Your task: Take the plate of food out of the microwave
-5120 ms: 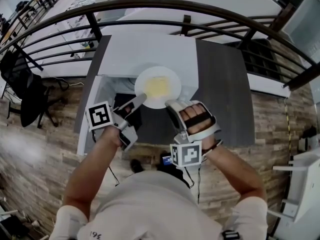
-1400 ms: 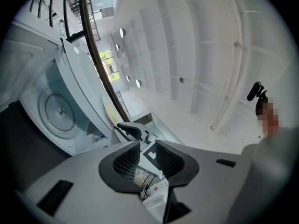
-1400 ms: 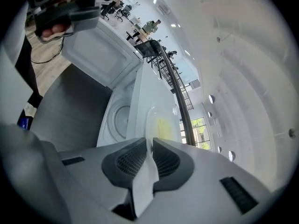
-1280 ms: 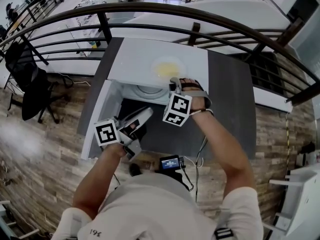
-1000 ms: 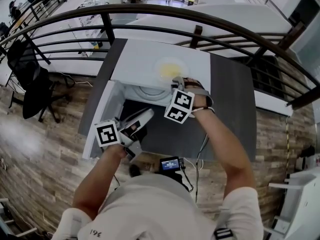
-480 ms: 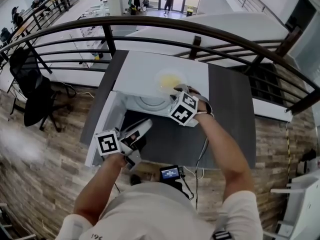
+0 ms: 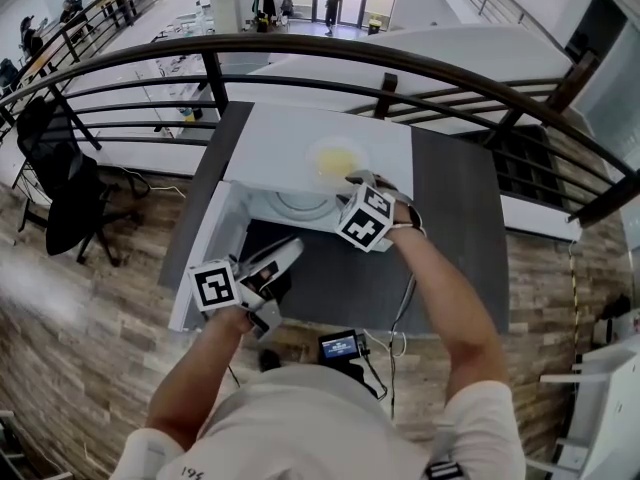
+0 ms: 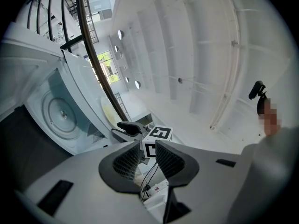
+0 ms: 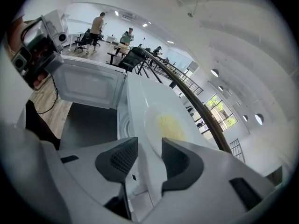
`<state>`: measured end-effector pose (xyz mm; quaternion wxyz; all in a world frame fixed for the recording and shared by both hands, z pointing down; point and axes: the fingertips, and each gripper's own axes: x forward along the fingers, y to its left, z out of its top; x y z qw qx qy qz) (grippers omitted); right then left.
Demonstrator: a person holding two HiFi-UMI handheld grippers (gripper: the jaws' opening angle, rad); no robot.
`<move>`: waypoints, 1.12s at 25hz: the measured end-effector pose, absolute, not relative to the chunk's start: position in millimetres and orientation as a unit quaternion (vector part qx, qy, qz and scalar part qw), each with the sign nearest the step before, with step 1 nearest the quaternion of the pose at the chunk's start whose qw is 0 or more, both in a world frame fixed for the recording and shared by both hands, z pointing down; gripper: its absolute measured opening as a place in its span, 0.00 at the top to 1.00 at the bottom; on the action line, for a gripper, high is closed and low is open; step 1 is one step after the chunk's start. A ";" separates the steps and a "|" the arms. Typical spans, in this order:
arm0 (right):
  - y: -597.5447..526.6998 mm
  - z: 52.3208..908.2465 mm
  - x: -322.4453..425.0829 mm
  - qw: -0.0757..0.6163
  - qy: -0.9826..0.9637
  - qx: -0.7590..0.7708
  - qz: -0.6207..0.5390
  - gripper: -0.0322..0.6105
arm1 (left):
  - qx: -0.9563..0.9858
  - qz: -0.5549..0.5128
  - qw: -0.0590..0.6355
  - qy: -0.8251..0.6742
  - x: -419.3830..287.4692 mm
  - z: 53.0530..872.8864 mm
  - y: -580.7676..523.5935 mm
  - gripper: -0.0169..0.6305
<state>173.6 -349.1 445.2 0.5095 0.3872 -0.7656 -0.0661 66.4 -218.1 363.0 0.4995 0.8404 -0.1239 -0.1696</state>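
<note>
- On top of the microwave (image 7: pixel 262 138), at the far side, sits the plate (image 7: pixel 321 148) of yellow food (image 7: pixel 338 161); the cavity holds a glass turntable (image 7: pixel 298 205).
- Your right gripper (image 9: pixel 149 158) has just been opening its jaws wide, and the plate's rim lies loose between them; your left gripper (image 8: pixel 147 158) stands half apart, empty.
- Around it: dark table (image 7: pixel 455 228), wood floor (image 7: pixel 90 298), curved railing (image 7: pixel 300 46).
- You can't see the cavity's depths.

Microwave cavity (image 7: pixel 296 206) open and unblocked, swung-out door (image 7: pixel 197 253) walling its left, bare bench (image 7: pixel 455 208) free on the right — railing (image 7: pixel 300 48) barring the far side
</note>
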 end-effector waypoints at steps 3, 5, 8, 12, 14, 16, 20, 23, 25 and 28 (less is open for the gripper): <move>-346.1 442.1 173.4 0.504 -0.765 0.395 -0.066 0.74 | 0.843 -0.170 0.495 -0.120 65.6 361.1 -216.7 0.83; -343.5 439.3 173.4 0.498 -0.766 0.402 -0.065 0.74 | 0.845 -0.170 0.493 -0.121 64.9 361.1 -215.7 0.83; -341.1 434.2 175.1 0.489 -0.766 0.412 -0.064 0.74 | 0.846 -0.167 0.489 -0.129 64.0 362.8 -217.2 0.83; -337.8 428.0 179.3 0.476 -0.768 0.424 -0.060 0.74 | 0.853 -0.162 0.477 -0.132 66.7 360.2 -223.0 0.83; -333.7 424.7 179.2 0.470 -0.770 0.427 -0.058 0.74 | 0.857 -0.161 0.470 -0.135 66.6 357.2 -224.5 0.83; -329.1 421.0 179.1 0.462 -0.773 0.431 -0.056 0.74 | 0.862 -0.160 0.461 -0.138 66.2 353.4 -224.8 0.83; -319.1 408.4 177.5 0.436 -0.783 0.442 -0.048 0.74 | 0.870 -0.161 0.445 -0.139 67.4 345.4 -224.0 0.83; -311.7 397.6 173.6 0.412 -0.791 0.451 -0.041 0.74 | 0.878 -0.161 0.432 -0.132 69.0 338.5 -222.8 0.83; -305.9 391.2 170.4 0.397 -0.796 0.456 -0.038 0.74 | 0.882 -0.159 0.425 -0.128 70.2 334.5 -221.6 0.83; -297.4 384.0 166.6 0.377 -0.800 0.465 -0.038 0.81 | 0.891 -0.159 0.409 -0.116 73.2 326.8 -218.3 0.83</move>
